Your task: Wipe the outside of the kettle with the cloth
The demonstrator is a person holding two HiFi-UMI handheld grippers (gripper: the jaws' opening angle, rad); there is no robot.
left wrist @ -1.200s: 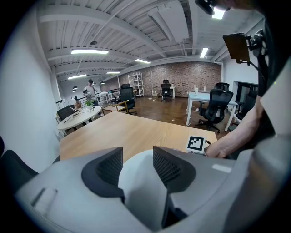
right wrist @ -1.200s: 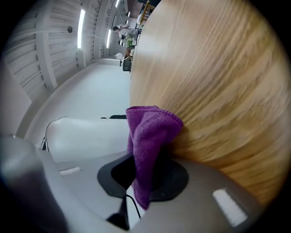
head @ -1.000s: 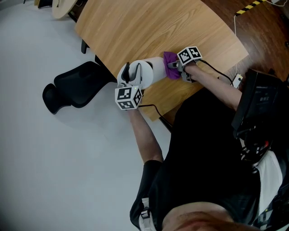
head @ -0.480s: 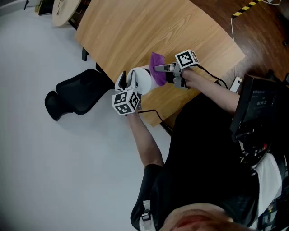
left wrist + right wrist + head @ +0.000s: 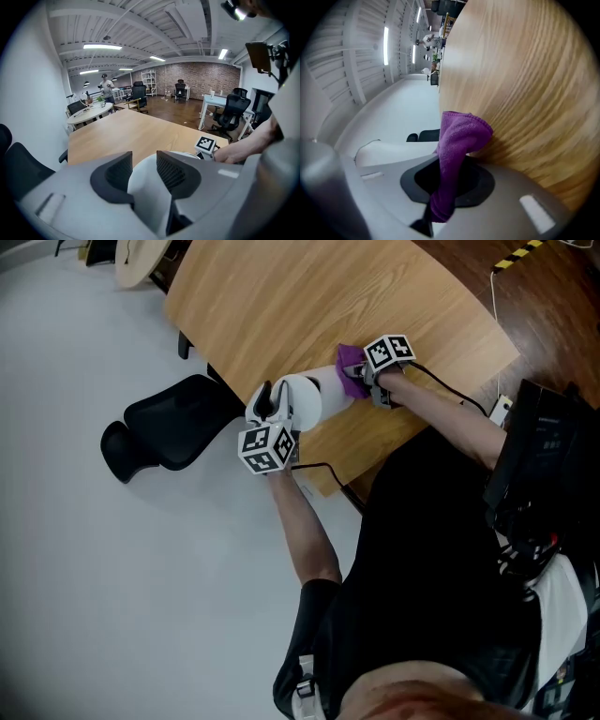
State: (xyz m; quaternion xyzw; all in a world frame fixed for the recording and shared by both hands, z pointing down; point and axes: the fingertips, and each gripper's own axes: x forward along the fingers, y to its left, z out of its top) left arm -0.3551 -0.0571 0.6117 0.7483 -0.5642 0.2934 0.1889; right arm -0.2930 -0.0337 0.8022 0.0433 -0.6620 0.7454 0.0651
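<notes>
Purple fleecy cloth (image 5: 349, 359), smooth white kettle (image 5: 307, 399).

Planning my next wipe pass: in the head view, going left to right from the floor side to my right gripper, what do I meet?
Black office chair → white kettle → purple cloth → right gripper.

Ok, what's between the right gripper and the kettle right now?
The purple cloth, pinched by the right gripper, sits there against the kettle; the head view shows it.
</notes>
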